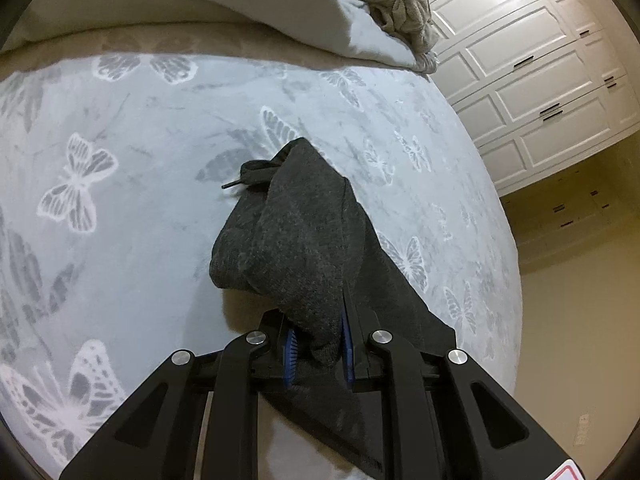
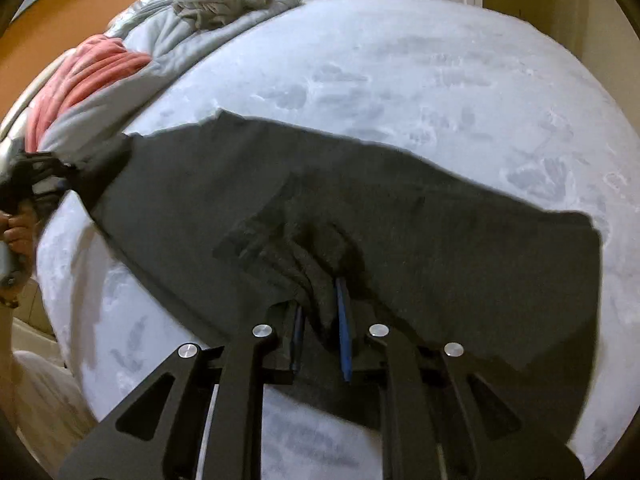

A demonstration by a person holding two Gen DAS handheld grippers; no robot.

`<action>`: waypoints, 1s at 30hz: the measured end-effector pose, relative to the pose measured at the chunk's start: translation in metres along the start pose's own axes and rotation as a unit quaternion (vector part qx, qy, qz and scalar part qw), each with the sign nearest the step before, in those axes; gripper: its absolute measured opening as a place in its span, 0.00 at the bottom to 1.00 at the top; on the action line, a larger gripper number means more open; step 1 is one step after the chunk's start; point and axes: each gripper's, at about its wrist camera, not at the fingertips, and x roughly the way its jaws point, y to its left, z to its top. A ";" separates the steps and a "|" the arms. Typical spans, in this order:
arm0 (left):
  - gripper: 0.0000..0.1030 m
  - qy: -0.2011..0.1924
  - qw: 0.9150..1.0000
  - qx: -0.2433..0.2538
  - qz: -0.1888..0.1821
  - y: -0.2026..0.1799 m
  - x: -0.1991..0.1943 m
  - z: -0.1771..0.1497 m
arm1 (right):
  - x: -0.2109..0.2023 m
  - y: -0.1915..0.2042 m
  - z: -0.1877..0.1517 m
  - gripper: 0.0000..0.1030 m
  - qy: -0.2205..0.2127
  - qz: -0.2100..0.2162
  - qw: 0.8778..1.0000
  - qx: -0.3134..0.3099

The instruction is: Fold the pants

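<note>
Dark grey pants (image 2: 360, 208) hang stretched above a pale blue butterfly-print bed cover (image 2: 400, 72). My right gripper (image 2: 322, 320) is shut on a bunched fold of the pants near their middle. My left gripper (image 1: 318, 340) is shut on the waistband end of the pants (image 1: 296, 232), whose drawstring (image 1: 248, 172) dangles toward the bed cover (image 1: 140, 200). The left gripper also shows at the far left of the right wrist view (image 2: 44, 178), holding that end of the pants up.
A rumpled grey duvet (image 2: 168, 44), a pink blanket (image 2: 80, 76) and a grey knitted garment (image 2: 224, 0) are piled at the head of the bed. White panelled cabinets (image 1: 532, 80) stand past the bed's right edge.
</note>
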 end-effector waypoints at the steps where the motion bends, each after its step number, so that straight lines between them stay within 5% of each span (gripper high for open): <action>1: 0.14 0.004 1.000 0.001 0.001 0.003 -0.001 0.001 | -0.020 -0.006 0.002 0.54 -0.022 -0.001 1.000 0.001; 2: 0.14 0.006 1.000 0.001 0.001 0.005 -0.001 0.002 | -0.041 -0.011 0.003 0.81 -0.049 -0.007 0.999 0.007; 4: 0.14 0.014 1.000 0.002 0.000 0.011 0.000 0.006 | -0.088 -0.036 -0.002 0.82 -0.116 -0.036 0.992 0.031; 8: 0.14 0.025 1.000 -0.004 -0.002 0.020 0.003 0.010 | -0.108 -0.097 -0.020 0.82 -0.095 -0.055 0.985 0.135; 10: 0.14 0.028 1.000 -0.008 -0.005 0.024 0.004 0.011 | -0.088 -0.132 -0.033 0.82 -0.045 -0.045 0.974 0.217; 15: 0.14 0.029 0.999 -0.017 -0.015 0.026 0.004 0.011 | -0.020 -0.143 -0.055 0.69 0.046 0.003 0.965 0.257; 16: 0.14 0.030 0.999 -0.021 -0.019 0.026 0.003 0.011 | -0.015 -0.134 -0.053 0.57 0.041 -0.015 0.970 0.239; 17: 0.14 0.030 0.999 -0.024 -0.023 0.026 0.004 0.011 | -0.011 -0.124 -0.050 0.22 0.034 -0.030 0.976 0.213; 18: 0.14 0.031 0.999 -0.027 -0.032 0.025 0.003 0.011 | -0.009 -0.115 -0.044 0.19 0.021 -0.015 0.980 0.196; 24: 0.14 0.037 0.996 -0.017 -0.083 0.014 -0.023 0.006 | -0.085 -0.114 -0.021 0.14 -0.087 0.033 0.975 0.204; 26: 0.14 0.052 0.995 -0.006 -0.090 0.012 -0.028 -0.001 | -0.112 -0.118 -0.023 0.14 -0.103 0.006 0.977 0.186; 28: 0.14 0.087 0.993 0.000 -0.080 0.017 -0.021 -0.015 | -0.132 -0.129 -0.038 0.15 -0.095 -0.047 0.980 0.170; 30: 0.14 0.124 0.990 -0.013 -0.062 0.028 -0.008 -0.027 | -0.115 -0.155 -0.061 0.24 -0.010 -0.074 0.981 0.180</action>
